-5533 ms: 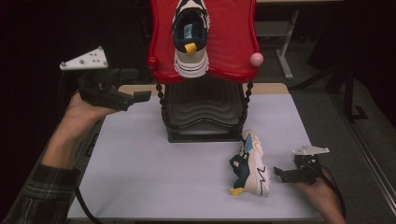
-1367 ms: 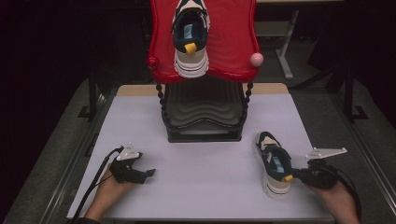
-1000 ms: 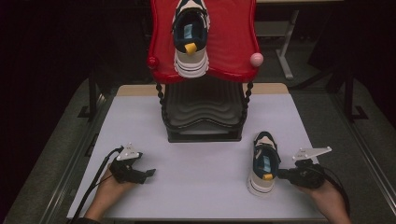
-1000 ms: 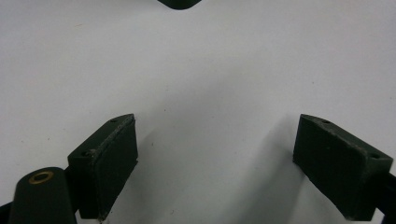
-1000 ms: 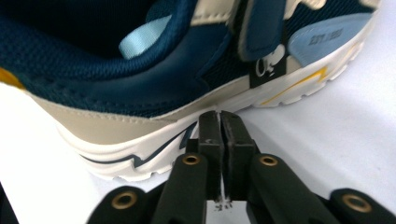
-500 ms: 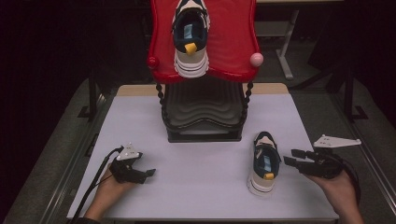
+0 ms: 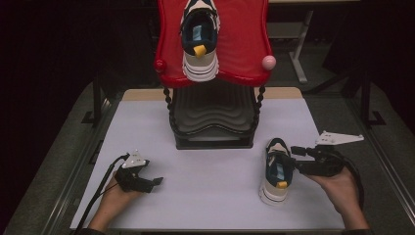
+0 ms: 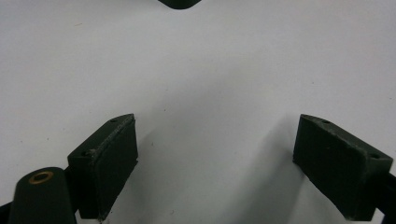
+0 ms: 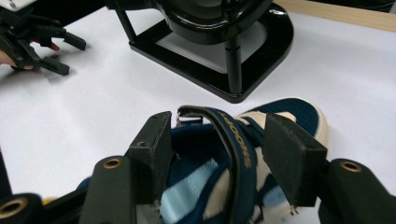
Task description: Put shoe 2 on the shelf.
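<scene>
High view: white table top [image 7: 210, 196] is taking up the lower centre of the frame, w/ a black ribbed stand [image 7: 213, 117] sitting at its far middle and carrying a red tray [image 7: 244, 44] at top centre. One sneaker [image 7: 199, 41], navy/cream w/ a yellow tab, is lying on that tray, toe pointing down-frame. Second sneaker [image 7: 276, 170] is standing upright on the table at lower right, just right of the stand's base, sole down. Right gripper [image 7: 297, 157] is coming in from the right edge of that sneaker, held by the right hand [image 7: 342, 188] at lower right; grey three-cornered plate on top, cable looping behind the hand. Right gripper view: jaws are standing apart, one each side of the sneaker's [image 9: 233, 154] tongue and collar at centre frame; the left one is sitting against the collar fabric, the right one is showing a gap, so the jaws are released, not clamping. Stand base [image 9: 219, 51] is filling upper centre there, and the left gripper [image 9: 58, 53] is visible far off at upper left, resting on the table. High view, lower left: left gripper [image 7: 152, 181] is lying low on the table in the left hand [image 7: 115, 198], cable trailing toward the bottom-left corner. Left gripper view: jaws are spread wide at the bottom corners, nothing btwn them but bare white table [image 8: 201, 93]; a dark corner of the stand is showing at the top edge.
</scene>
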Action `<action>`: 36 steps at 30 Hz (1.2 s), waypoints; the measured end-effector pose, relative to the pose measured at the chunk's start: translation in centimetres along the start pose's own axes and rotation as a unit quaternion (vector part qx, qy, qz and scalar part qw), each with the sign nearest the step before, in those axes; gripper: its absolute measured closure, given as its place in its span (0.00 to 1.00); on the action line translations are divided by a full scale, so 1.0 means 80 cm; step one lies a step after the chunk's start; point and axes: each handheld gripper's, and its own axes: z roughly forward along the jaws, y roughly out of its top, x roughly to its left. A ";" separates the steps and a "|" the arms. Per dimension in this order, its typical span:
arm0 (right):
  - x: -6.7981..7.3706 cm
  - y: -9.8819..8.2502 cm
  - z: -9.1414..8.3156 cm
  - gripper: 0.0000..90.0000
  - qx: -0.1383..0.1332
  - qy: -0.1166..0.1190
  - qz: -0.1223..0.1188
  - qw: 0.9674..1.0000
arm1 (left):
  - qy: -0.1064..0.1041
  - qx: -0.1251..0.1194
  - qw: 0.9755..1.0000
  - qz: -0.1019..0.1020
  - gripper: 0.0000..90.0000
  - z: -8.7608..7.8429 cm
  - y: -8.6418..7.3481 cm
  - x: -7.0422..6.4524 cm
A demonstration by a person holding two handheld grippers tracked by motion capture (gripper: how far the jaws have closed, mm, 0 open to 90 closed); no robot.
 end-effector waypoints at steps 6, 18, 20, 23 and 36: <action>-0.004 0.000 0.023 0.50 0.019 -0.004 0.001 1.000 | 0.000 0.000 1.000 0.000 0.14 0.000 0.000 0.000; -0.013 -0.005 0.043 0.68 0.027 -0.005 0.005 1.000 | 0.000 0.000 1.000 0.000 0.14 0.000 0.000 0.000; -0.015 -0.006 0.042 0.71 0.025 -0.002 0.005 1.000 | 0.000 0.000 1.000 0.000 0.14 0.000 0.000 0.000; -0.016 -0.007 0.041 0.73 0.018 0.006 0.002 1.000 | 0.000 0.000 1.000 0.000 0.14 0.000 0.000 0.000; -0.014 0.001 0.025 0.75 -0.028 0.032 -0.008 0.999 | 0.000 0.000 1.000 0.000 0.14 0.000 0.000 0.000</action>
